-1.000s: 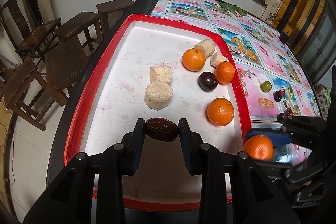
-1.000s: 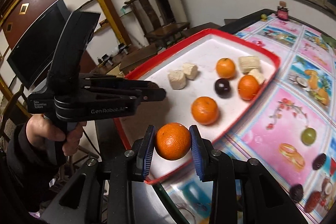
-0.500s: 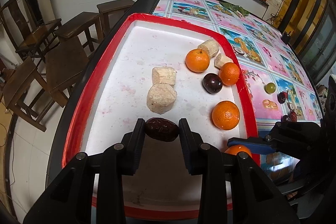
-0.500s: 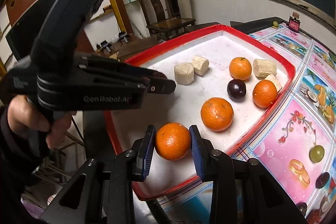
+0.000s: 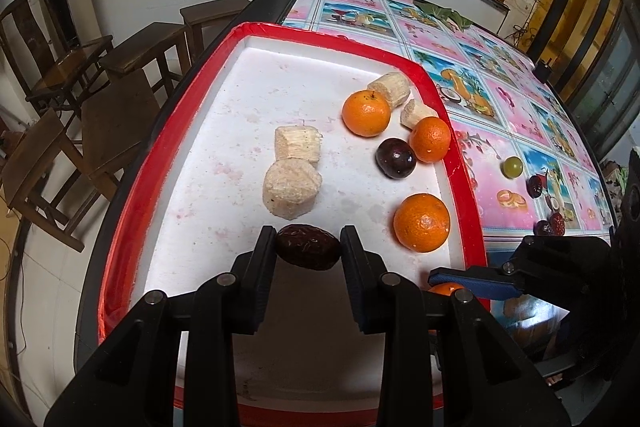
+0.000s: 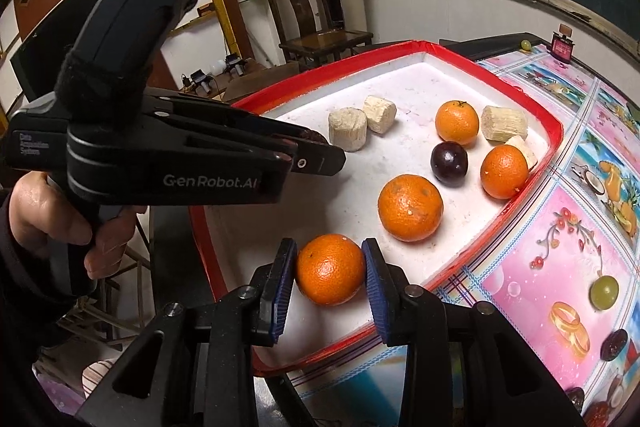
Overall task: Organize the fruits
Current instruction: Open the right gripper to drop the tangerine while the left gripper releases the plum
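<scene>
Fingers of the left hand-held gripper (image 5: 308,247) pinch a dark red date (image 5: 308,246) over the near end of the red-rimmed tray (image 5: 132,163), short of two sugarcane chunks (image 5: 292,187)

From the right wrist, the right hand-held gripper (image 6: 330,275) clasps an orange (image 6: 330,275) low over the tray's near corner, beside another orange (image 6: 410,207)
</scene>
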